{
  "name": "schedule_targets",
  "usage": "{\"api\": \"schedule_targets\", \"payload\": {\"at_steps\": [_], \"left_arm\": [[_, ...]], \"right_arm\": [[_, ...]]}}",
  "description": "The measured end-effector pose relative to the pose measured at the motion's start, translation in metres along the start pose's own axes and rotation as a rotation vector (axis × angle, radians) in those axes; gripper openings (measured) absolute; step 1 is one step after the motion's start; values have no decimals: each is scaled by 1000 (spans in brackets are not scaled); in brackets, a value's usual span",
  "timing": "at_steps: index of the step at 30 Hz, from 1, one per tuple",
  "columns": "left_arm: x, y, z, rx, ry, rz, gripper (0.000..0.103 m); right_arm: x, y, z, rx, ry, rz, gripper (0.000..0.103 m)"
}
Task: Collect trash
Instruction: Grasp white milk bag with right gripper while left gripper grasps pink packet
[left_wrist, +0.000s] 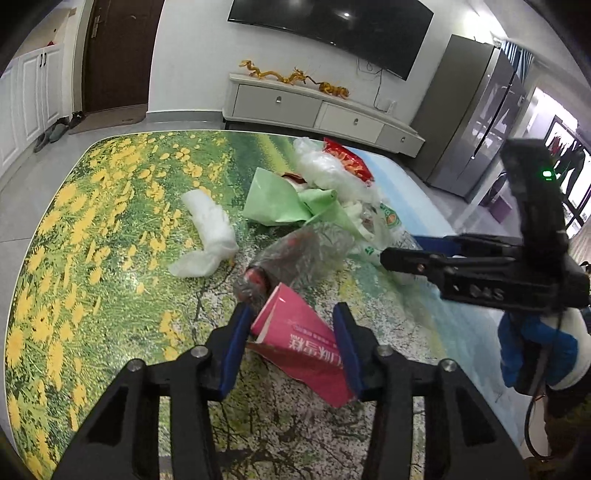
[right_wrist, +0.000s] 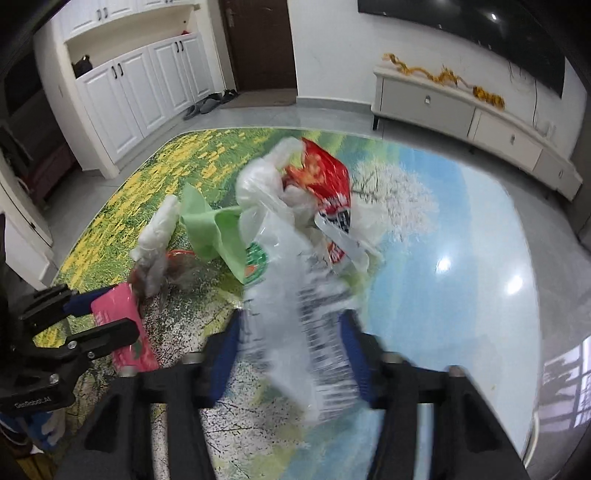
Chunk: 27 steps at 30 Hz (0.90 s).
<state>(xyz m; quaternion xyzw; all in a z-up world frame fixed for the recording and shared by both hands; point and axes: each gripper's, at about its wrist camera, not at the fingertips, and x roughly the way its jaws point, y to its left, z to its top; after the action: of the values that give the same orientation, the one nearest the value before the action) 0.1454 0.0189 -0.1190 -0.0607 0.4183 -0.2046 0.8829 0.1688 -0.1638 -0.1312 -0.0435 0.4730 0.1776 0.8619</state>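
Note:
A pink carton (left_wrist: 299, 332) lies on the flower-print table (left_wrist: 92, 221), and my left gripper (left_wrist: 291, 314) is shut on it with both blue pads against its sides. The right wrist view shows this carton (right_wrist: 140, 350) in the left gripper (right_wrist: 114, 310) at the lower left. My right gripper (right_wrist: 291, 317) is shut on a crushed clear plastic bottle (right_wrist: 291, 288), which is blurred. From the left wrist view, the right gripper (left_wrist: 399, 247) reaches into the pile from the right. Just beyond the carton lies a clear crumpled wrapper with red inside (left_wrist: 295, 254).
More trash is piled mid-table: a green paper (left_wrist: 280, 199), a white plastic bag (left_wrist: 210, 229), a red snack bag (left_wrist: 351, 158) and a white crumpled bag (left_wrist: 325, 166). Beyond the table stand a TV cabinet (left_wrist: 314, 107) and a fridge (left_wrist: 476, 110).

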Motion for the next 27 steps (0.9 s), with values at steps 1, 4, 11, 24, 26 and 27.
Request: {"api": "schedule_targets", "payload": {"at_steps": [1, 4, 11, 24, 26, 27], "left_arm": [[-2, -1, -1, 0, -4, -5, 38], [-9, -2, -5, -1, -16, -19, 13], [-29, 1, -23, -16, -25, -48, 0], [-81, -6, -45, 5, -74, -107, 64], [-87, -9, -51, 11, -66, -106, 65], [-89, -11, -56, 7, -54, -99, 65]], "right_arm": [[-1, -3, -1, 10, -2, 4, 33], [-12, -9, -5, 36, -14, 34, 22], [-52, -14, -26, 86, -55, 59, 15], [-102, -17, -77, 197, -115, 124, 15], [-108, -22, -85, 214, -126, 119, 15], [-110, -23, -88, 218, -131, 116, 15]]}}
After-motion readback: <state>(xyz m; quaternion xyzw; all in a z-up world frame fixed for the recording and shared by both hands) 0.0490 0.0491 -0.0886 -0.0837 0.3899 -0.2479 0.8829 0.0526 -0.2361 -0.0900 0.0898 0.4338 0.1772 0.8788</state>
